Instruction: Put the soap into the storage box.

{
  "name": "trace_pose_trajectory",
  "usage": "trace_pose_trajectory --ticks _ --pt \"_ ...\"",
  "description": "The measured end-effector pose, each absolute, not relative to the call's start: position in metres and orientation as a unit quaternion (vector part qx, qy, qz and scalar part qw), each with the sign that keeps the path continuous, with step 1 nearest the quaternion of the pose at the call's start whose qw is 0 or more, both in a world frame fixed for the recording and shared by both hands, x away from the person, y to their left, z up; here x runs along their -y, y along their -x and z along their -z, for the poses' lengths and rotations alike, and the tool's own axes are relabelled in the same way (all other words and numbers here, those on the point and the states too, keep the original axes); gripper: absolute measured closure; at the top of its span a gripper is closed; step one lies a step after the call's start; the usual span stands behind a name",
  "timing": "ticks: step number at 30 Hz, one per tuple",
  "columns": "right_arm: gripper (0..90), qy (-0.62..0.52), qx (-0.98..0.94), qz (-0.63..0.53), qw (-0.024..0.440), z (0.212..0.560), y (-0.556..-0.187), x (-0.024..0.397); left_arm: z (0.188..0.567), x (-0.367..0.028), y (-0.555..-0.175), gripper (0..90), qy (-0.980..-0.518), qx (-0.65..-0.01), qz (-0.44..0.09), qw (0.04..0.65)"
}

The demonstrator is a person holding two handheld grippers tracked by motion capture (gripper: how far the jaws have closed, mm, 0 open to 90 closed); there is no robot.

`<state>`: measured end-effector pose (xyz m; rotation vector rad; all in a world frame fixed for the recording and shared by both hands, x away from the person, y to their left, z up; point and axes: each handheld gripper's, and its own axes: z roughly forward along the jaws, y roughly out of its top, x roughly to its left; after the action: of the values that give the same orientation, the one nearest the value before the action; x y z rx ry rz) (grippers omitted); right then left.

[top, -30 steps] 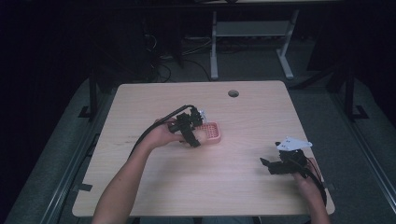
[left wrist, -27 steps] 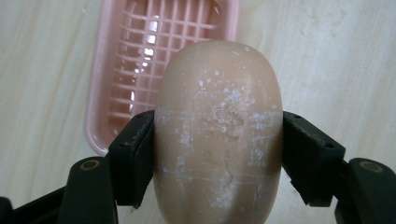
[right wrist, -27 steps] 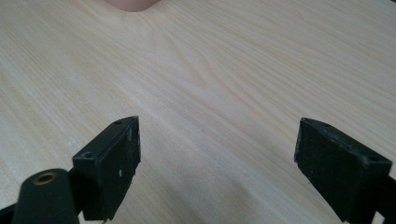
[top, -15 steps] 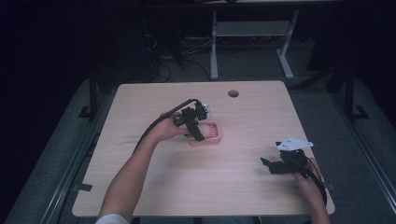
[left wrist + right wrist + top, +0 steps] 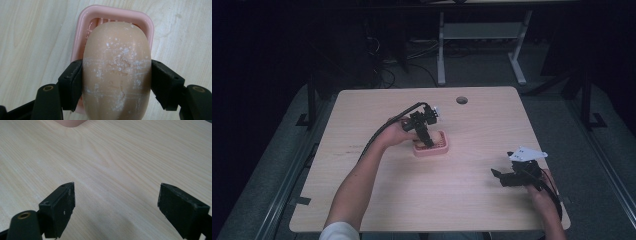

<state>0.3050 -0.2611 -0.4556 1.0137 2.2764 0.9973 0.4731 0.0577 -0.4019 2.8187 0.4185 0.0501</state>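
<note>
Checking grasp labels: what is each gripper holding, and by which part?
Left gripper clamps the soap bar across its long sides, above the pink soap dish. Right gripper is open, holding nothing.

We see a smooth tan soap bar [image 5: 117,70] with white specks, long and rounded, squeezed on both sides by the left hand-held gripper [image 5: 117,85]. Under it sits a pink soap dish [image 5: 438,148] with ribs, near the middle of the counter [image 5: 377,200].
</note>
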Motion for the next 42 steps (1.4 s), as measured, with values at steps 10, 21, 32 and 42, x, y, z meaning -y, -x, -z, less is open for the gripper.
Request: trace_pose_trajectory --ticks 10,21,32,42 --pt "13.9 -0.367 -0.827 -0.359 0.228 0.456 -0.305 0.26 0.412 -0.054 -0.476 32.1 -0.98 -0.148 -0.01 0.135" --pt "13.9 -0.365 -0.828 -0.359 0.227 0.456 -0.306 0.26 0.412 -0.053 -0.476 32.0 -0.979 -0.149 -0.013 0.138" --pt "13.9 -0.367 -0.828 -0.36 0.225 0.456 -0.306 0.258 0.407 -0.055 -0.475 29.8 -0.978 -0.147 -0.019 0.145" --pt "13.9 -0.361 -0.831 -0.357 0.228 0.456 -0.306 0.256 0.392 -0.06 -0.464 26.6 -0.978 -0.142 -0.027 0.152"
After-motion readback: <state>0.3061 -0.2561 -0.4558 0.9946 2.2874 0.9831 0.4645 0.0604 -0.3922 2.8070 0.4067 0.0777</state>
